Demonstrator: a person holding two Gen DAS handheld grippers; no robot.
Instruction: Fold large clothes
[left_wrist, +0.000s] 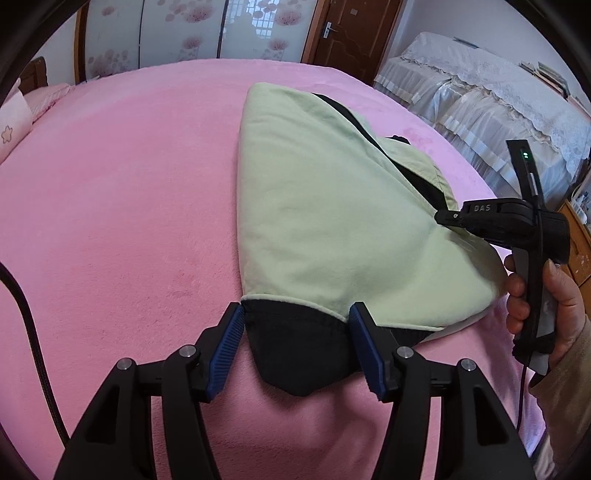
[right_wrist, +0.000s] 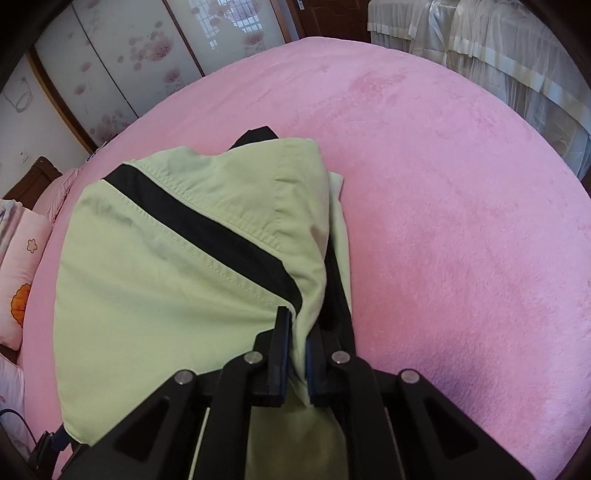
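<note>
The bed (left_wrist: 110, 206), under a pink cover, carries the work. On it lies the pale green garment (left_wrist: 314, 206) with black trim, already doubled into a tapering shape whose long axis runs from the near edge of the bed toward the far edge, wide end nearest.

Left: the left gripper (left_wrist: 297, 314) stands with its jaws apart, astride the black cuff (left_wrist: 299, 350) at the garment's near left corner. The blue pads (left_wrist: 229, 343) flank the cuff on either side; whether they touch it cannot be told, and no pinch is evident. This gripper holds nothing.

Right: the right gripper (right_wrist: 297, 336) is drawn narrow, its pads pressed on a fold of green cloth at the garment's near right corner, just below the black stripe (right_wrist: 207, 229). From the left wrist view its black body sits on that corner, a hand (left_wrist: 546, 302) around the handle.

Judgement: both grippers sit at the wide near end, one to each corner, with the cloth stretching away from both. The right has its hold; the left has yet to close on the cuff. A lengthwise fold toward the far edge would need both corners held, so the left corner is the open item.
</note>
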